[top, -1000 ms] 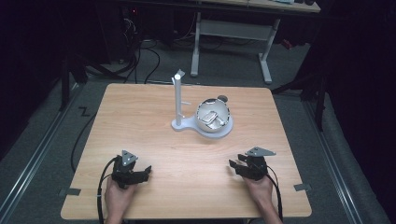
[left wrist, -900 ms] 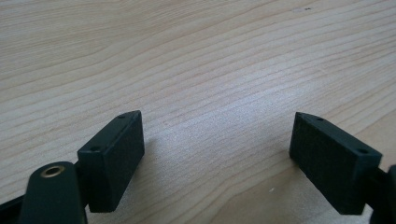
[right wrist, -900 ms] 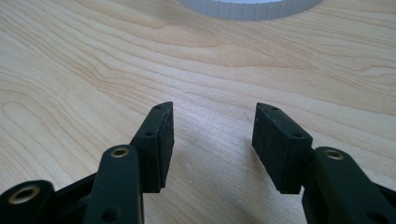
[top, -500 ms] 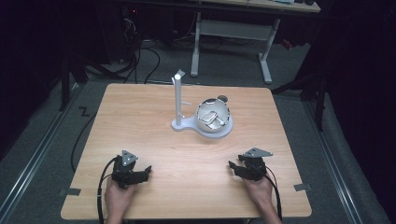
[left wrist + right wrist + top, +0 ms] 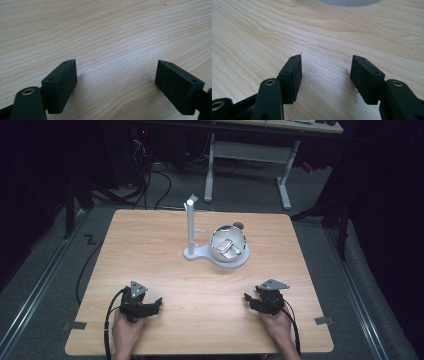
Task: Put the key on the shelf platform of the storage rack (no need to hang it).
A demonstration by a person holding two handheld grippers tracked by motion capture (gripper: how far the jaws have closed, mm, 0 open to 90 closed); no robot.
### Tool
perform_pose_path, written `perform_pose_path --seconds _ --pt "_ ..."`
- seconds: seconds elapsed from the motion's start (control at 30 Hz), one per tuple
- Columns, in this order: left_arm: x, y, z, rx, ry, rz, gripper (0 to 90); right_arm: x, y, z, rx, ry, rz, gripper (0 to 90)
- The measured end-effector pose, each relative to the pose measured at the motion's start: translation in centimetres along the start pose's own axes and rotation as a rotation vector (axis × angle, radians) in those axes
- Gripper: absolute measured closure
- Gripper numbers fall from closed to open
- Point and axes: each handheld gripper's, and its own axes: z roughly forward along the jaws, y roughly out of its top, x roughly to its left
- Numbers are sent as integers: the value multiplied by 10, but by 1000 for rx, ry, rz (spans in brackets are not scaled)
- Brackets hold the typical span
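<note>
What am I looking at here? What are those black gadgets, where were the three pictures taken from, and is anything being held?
A person sits at a wooden table with a hand-held gripper in each hand: the left gripper and the right gripper. There is no robot arm. The high view looks down from above the person. The other two pictures come from a small camera on each gripper, looking along its two black fingers at the wood. Mid-table stands a white stand with a shiny metal bowl on its base; what lies in the bowl is too small to tell. Both grippers are open and hold nothing; the right one's fingers have just been opening.
</note>
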Motion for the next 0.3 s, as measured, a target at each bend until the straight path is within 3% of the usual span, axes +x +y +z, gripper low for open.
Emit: perform_pose_path --seconds 0.3 --pt "0 0 0 -2 2 -1 183 0 0 0 0 1 0 432"
